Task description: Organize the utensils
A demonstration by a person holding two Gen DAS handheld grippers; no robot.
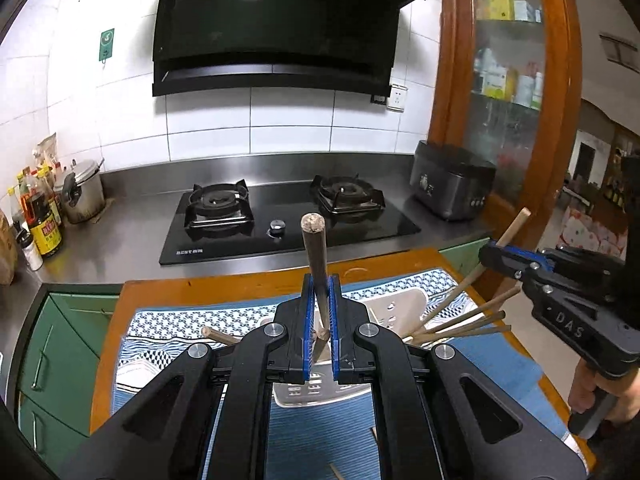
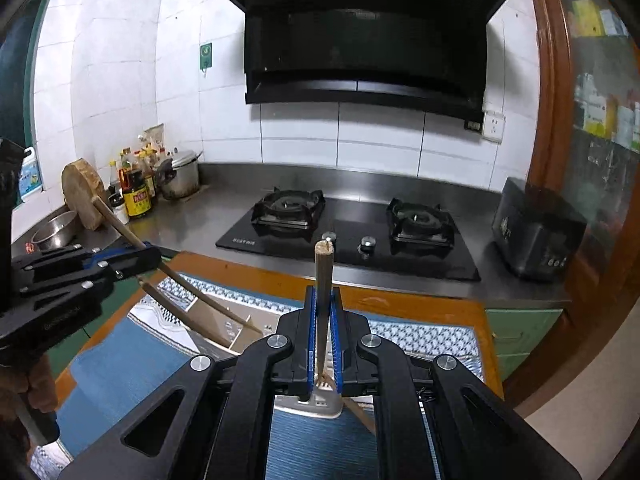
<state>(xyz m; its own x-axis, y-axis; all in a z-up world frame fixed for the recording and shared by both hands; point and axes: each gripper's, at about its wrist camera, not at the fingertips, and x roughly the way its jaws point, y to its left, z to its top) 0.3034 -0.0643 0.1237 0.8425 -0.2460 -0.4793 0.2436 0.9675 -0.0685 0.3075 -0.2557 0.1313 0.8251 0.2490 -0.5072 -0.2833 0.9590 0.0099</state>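
My left gripper (image 1: 320,280) is shut on a dark wooden chopstick (image 1: 316,256) that stands nearly upright between the blue pads. Below it on the blue patterned mat (image 1: 168,324) lies a white perforated utensil holder (image 1: 400,306). Several chopsticks (image 1: 460,318) fan out of the holder to the right. My right gripper (image 2: 323,292) is shut on a lighter chopstick (image 2: 322,276), also upright. Each gripper shows in the other's view: the right one (image 1: 486,254) with its chopstick (image 1: 516,222), the left one (image 2: 154,254) with a slanted chopstick (image 2: 120,224).
Behind the wooden table (image 1: 208,284) runs a steel counter with a black two-burner gas hob (image 1: 280,220) under a range hood (image 1: 276,40). Sauce bottles (image 1: 44,220) and a pot (image 1: 84,192) stand at the left, a black appliance (image 1: 452,184) and a wooden cabinet (image 1: 500,80) at the right.
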